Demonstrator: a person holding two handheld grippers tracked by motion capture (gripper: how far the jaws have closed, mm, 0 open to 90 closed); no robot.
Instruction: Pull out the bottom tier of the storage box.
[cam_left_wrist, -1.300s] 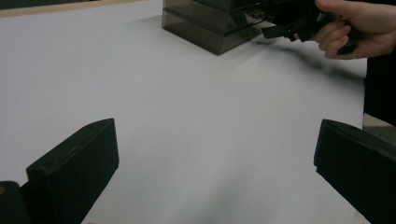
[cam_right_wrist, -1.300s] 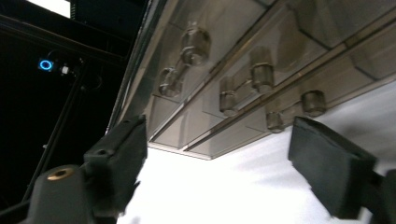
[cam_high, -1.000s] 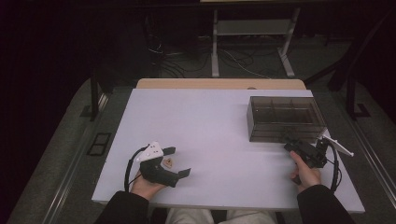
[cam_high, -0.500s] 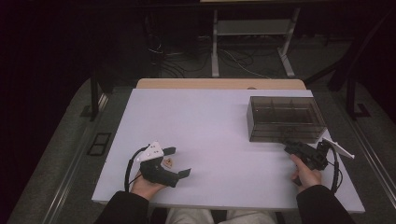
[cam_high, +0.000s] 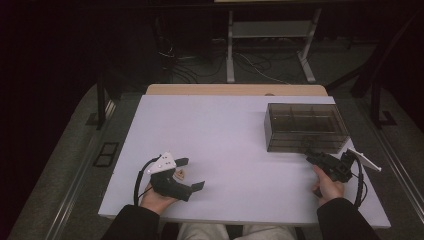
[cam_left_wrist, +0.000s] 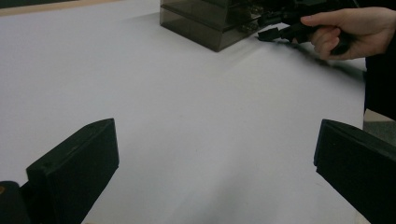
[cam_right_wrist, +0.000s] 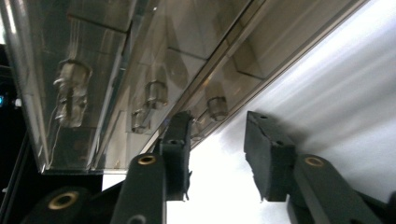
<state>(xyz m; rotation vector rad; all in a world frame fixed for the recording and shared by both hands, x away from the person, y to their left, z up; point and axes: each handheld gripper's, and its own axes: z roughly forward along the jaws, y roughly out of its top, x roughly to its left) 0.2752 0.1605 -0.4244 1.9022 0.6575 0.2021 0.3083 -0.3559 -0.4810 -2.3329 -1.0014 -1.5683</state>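
Note:
A smoky see-through box (cam_high: 306, 127) with inner compartments stands at the right back of the white table (cam_high: 225, 135). My right gripper (cam_high: 312, 156) lies just in front of its near wall, held by a hand. In the right gripper view the box (cam_right_wrist: 140, 56) looms close. The right gripper (cam_right_wrist: 219, 135) has just been closing its jaws; a gap remains with nothing between them, and one fingertip (cam_right_wrist: 180, 123) sits at the box's lower edge. My left gripper (cam_high: 192, 173) rests at the front left, wide open and empty (cam_left_wrist: 215, 163), and looks across at the box (cam_left_wrist: 205, 23) and the other hand (cam_left_wrist: 345, 28).
A wooden strip (cam_high: 235, 90) runs along the table's far edge. Behind it on the dark floor stand a metal frame (cam_high: 270, 30) and loose cables (cam_high: 180, 65). Floor sockets (cam_high: 106, 154) lie left of the table.
Both hands keep their places. The high view is too small to show a difference at the right jaws.

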